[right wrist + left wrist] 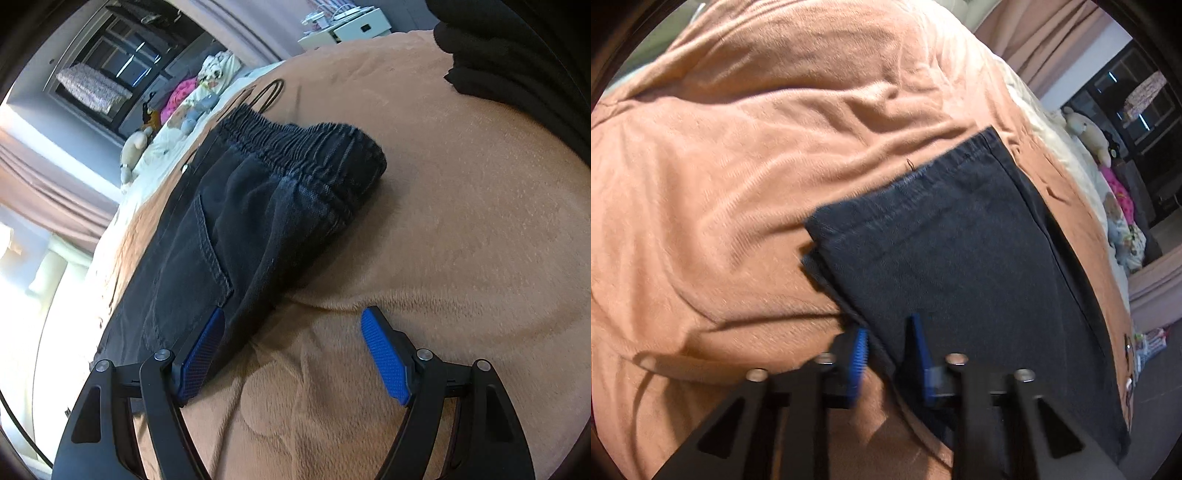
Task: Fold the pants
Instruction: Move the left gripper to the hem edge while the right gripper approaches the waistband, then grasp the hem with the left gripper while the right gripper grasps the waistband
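Dark grey pants (960, 251) lie folded lengthwise on a peach blanket (720, 184). In the left wrist view the leg hems point away from me. My left gripper (890, 328) has its blue pads close together around the near left edge of the leg fabric. In the right wrist view the pants (236, 221) show the elastic waistband (295, 144) and a back pocket. My right gripper (293, 317) is open wide at the seat edge of the pants, its left pad (203, 350) against the cloth, nothing between the pads.
The blanket (424, 240) covers a bed. Stuffed toys (1086, 133) and bright clothes lie along the far bed edge. A dark pile of clothing (509, 51) sits at the top right. A black cable loop (269, 92) lies past the waistband.
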`<action>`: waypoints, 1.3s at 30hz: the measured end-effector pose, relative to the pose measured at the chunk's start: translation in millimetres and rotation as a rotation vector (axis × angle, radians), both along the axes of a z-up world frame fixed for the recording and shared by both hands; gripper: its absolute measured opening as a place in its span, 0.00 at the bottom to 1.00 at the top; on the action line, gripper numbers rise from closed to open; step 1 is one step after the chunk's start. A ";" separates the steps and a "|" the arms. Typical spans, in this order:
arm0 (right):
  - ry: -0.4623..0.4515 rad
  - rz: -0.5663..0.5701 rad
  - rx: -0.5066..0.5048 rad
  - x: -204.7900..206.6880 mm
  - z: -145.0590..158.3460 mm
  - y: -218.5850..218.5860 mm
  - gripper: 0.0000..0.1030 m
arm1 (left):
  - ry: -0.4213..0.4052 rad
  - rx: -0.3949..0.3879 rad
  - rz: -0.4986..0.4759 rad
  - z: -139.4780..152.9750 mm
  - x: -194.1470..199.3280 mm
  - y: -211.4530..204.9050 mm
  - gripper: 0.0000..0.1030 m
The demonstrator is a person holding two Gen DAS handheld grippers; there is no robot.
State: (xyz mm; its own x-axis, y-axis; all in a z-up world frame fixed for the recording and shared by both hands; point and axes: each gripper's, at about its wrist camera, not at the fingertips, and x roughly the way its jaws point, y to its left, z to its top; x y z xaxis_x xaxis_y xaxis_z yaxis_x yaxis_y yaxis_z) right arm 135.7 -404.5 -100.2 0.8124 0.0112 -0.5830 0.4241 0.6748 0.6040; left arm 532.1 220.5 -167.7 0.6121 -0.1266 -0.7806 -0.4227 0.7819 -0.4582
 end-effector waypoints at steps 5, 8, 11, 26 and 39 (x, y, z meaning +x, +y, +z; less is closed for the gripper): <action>-0.048 -0.032 0.016 -5.5 3.5 -0.1 0.68 | -0.056 0.000 0.011 11.2 -6.7 1.1 0.11; -0.042 -0.019 0.033 -5.2 0.6 0.3 0.68 | -0.022 -0.044 -0.003 2.9 -5.5 3.6 0.11; -0.037 -0.002 0.063 2.9 -3.8 -1.7 0.68 | -0.001 -0.063 -0.005 -3.7 -1.9 4.3 0.12; -0.069 -0.034 0.131 44.8 -21.4 -12.1 0.26 | -0.003 -0.120 0.000 -10.3 6.6 8.1 0.14; -0.128 -0.003 0.023 23.0 47.1 10.7 0.06 | -0.109 -0.101 0.037 58.8 0.4 7.6 0.04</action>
